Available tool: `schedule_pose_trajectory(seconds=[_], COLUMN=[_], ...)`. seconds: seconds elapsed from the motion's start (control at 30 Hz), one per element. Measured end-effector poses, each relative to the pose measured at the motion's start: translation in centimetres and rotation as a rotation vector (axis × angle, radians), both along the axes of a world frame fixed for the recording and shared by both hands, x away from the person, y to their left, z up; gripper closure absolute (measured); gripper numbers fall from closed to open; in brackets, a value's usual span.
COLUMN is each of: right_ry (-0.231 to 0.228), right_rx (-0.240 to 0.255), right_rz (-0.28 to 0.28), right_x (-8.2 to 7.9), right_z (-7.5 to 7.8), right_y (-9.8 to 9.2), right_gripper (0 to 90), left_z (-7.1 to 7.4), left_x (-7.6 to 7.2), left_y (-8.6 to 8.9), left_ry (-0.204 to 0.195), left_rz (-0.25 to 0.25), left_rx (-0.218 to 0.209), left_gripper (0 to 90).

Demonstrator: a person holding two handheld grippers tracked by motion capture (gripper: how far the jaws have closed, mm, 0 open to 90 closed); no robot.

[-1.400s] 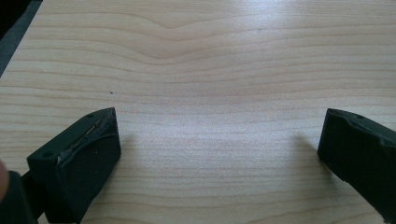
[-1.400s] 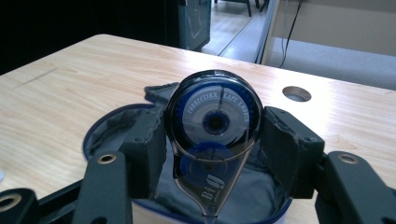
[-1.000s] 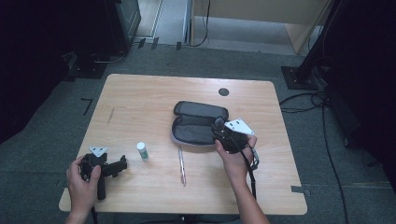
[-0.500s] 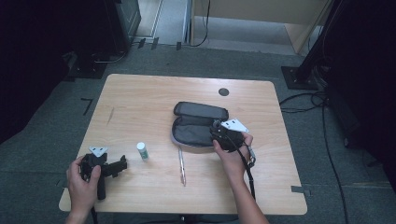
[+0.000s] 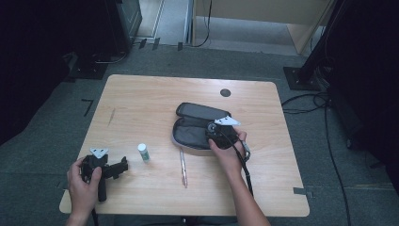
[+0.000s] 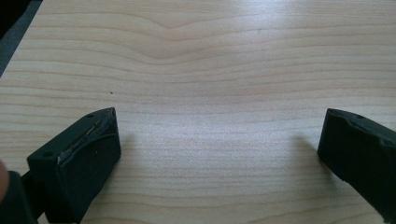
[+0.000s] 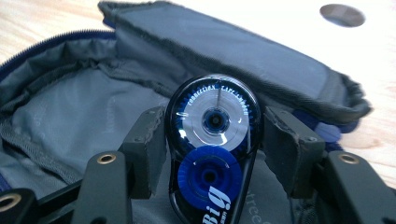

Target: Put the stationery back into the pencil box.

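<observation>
High view: right gripper (image 5: 217,136) over open pencil case (image 5: 197,123), mid-surface (image 5: 141,99), ready for stowing. Left gripper view: fingers (image 6: 81,161) wide apart, empty, parked. Right gripper view: fingers (image 7: 147,149) clamping correction tape (image 7: 215,144) above case lining.

A blue, see-through correction tape dispenser (image 7: 215,149) stands upright over the open grey pencil case (image 7: 70,116).
</observation>
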State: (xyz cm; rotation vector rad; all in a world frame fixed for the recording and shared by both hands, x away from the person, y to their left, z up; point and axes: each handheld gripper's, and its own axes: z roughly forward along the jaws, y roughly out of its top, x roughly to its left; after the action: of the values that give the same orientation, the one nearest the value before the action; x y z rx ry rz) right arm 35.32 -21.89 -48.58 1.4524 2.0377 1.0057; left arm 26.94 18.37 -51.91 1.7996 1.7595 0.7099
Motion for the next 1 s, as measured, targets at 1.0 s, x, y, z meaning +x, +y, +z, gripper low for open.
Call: schedule_pose_trajectory(seconds=[1.0], right_ry=[-0.064], right_rx=[0.079], right_rz=[0.118], right_x=[-6.2], right_z=[2.4], right_y=[2.7], right_gripper=[48.0], left_z=[0.0], left_x=[0.0], left_y=[0.0], left_ry=[-0.001], left_rz=[0.001], left_rx=[-0.001], left_gripper=[0.0])
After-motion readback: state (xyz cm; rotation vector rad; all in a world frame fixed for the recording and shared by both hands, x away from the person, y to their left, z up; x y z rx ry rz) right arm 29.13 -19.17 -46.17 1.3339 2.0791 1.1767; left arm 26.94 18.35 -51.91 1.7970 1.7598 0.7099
